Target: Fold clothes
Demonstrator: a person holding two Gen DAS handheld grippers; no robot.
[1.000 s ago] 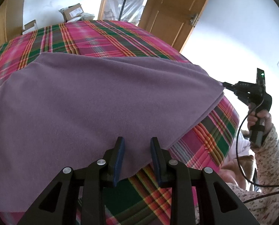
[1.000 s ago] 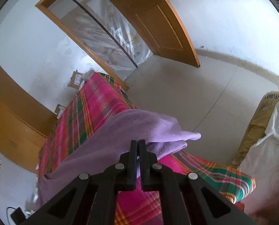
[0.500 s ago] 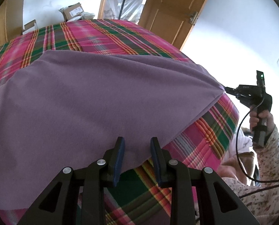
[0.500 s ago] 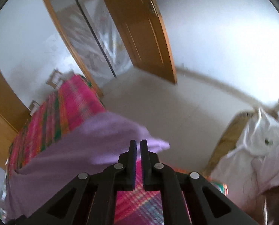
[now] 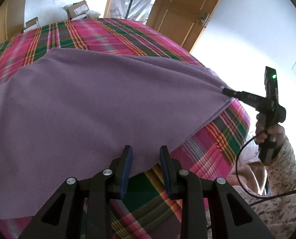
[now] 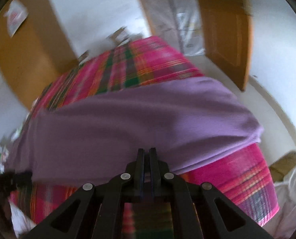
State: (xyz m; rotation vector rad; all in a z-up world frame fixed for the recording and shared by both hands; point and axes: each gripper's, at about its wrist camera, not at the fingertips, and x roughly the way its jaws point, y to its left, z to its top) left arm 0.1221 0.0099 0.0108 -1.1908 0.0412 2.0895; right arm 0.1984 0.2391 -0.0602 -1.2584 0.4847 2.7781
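White walls, open wooden door, pale floor — plaid-covered bed fills the middle

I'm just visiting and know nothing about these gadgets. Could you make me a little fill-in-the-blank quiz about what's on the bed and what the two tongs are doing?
1. The cloth spread over the plaid bedcover is ____ in colour.
2. The right tongs are shut on a ____ of the cloth.
3. The left tongs hover at the cloth's near edge with their jaws ____.
4. Behind the bed stands a wooden ____.

Missing words: purple; corner; open; door
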